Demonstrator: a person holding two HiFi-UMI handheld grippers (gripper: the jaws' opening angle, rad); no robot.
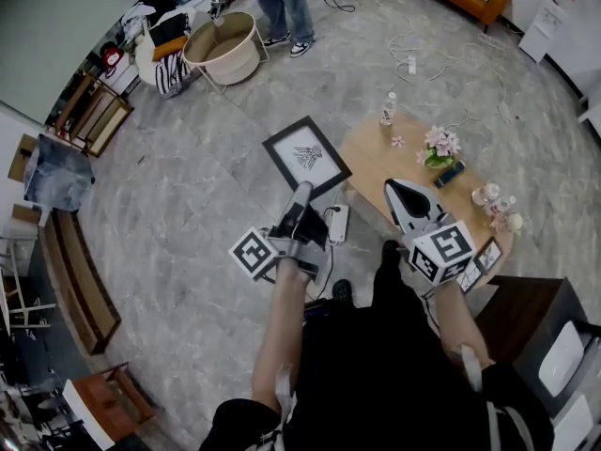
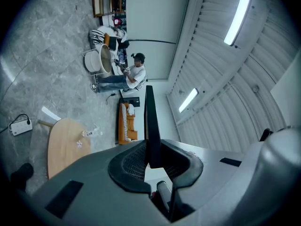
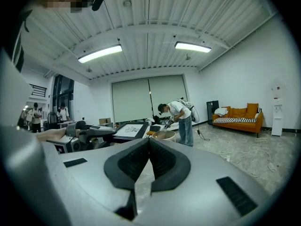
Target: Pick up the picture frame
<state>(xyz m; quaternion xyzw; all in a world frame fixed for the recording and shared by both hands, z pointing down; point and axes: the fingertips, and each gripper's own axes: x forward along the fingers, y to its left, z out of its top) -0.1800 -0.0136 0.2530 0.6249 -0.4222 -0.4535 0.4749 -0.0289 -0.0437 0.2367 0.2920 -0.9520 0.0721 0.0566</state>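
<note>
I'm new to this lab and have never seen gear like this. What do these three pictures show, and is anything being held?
There is no robot here: a person holds a pair of tongs in each hand. One picture comes from a camera on the person's head, looking steeply down. The other two come from cameras riding on each pair of tongs, looking along the jaws. The left tongs are closed on the edge of a black picture frame, held in the air above the floor. Their own view shows the frame edge-on between the jaws. The right tongs are closed and empty. On the wooden table stand a small bottle, pink flowers and a few small items.
</note>
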